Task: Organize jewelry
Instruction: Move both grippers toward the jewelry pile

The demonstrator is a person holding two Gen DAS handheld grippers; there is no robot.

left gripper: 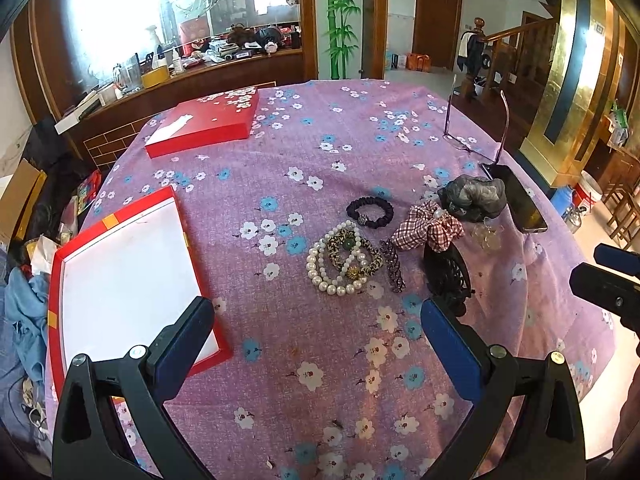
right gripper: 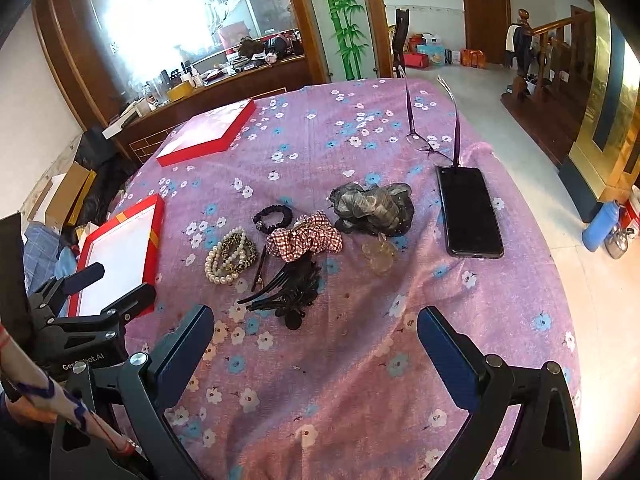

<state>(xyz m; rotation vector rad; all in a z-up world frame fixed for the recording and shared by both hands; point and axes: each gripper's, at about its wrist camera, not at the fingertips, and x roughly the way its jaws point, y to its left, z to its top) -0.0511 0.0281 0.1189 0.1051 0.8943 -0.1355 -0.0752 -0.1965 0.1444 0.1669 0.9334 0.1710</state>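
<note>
Jewelry and hair pieces lie in a cluster on the purple flowered tablecloth: pearl bracelets around a leopard scrunchie, a black scrunchie, a checked red scrunchie, a black claw clip, a dark barrette and a grey hair piece. An open red box with a white lining sits to the left. My left gripper hovers open in front of the cluster. My right gripper is open too, just before the claw clip.
The red box lid lies at the far left of the table. A black phone and upturned glasses rest at the right. The table edge drops off to the right and front.
</note>
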